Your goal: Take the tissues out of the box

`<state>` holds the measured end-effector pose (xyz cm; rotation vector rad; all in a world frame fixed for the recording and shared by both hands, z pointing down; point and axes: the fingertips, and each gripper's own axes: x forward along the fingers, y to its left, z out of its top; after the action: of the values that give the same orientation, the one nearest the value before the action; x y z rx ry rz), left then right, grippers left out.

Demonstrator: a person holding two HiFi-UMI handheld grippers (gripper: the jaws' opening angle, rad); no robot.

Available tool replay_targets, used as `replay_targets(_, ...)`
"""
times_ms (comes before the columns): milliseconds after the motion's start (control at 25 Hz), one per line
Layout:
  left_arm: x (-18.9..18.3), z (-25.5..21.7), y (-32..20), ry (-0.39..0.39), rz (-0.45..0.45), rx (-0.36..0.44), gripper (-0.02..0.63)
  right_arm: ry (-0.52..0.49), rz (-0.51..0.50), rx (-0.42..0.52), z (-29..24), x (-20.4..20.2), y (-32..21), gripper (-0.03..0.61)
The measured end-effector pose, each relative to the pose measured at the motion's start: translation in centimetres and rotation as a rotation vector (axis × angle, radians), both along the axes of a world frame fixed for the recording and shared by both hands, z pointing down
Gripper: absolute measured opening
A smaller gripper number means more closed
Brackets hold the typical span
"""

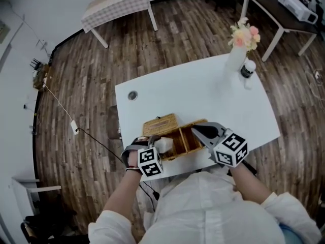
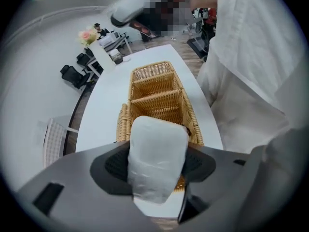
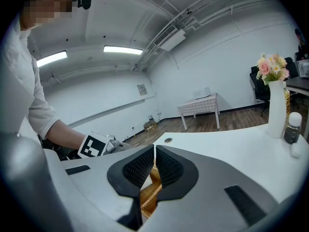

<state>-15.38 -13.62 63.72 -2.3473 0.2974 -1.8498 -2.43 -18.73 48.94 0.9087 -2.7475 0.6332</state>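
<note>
A wicker box (image 1: 184,138) with several compartments stands at the near edge of the white table (image 1: 193,93). Its lid (image 1: 160,124) lies open behind it. My left gripper (image 1: 155,146) is shut on a white pack of tissues (image 1: 164,145), held just above the box's left end. In the left gripper view the pack (image 2: 157,156) fills the gap between the pads, with the box (image 2: 154,88) beyond. My right gripper (image 1: 199,132) sits at the box's right end. In the right gripper view its jaws (image 3: 154,170) pinch a wicker wall (image 3: 151,193).
A white vase with pink flowers (image 1: 237,52) and a small dark-capped bottle (image 1: 247,69) stand at the table's far right corner. A cable hole (image 1: 132,95) is at far left. A checkered side table (image 1: 119,5) and a desk (image 1: 279,9) stand further off.
</note>
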Motion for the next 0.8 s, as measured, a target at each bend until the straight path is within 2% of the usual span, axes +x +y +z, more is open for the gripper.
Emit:
replay_targets(280, 1.2, -3.8, -1.1, 0.240, -0.169, 0.021, 0.264, 0.000, -0.030, 0.010, -0.5, -0.9, 0.2, 0.035)
replay_targets(800, 4.8, -12.3, -4.0, 0.714, -0.410, 0.086, 0.264, -0.041, -0.017, 0.053, -2.9, -0.6, 0.0, 0.035)
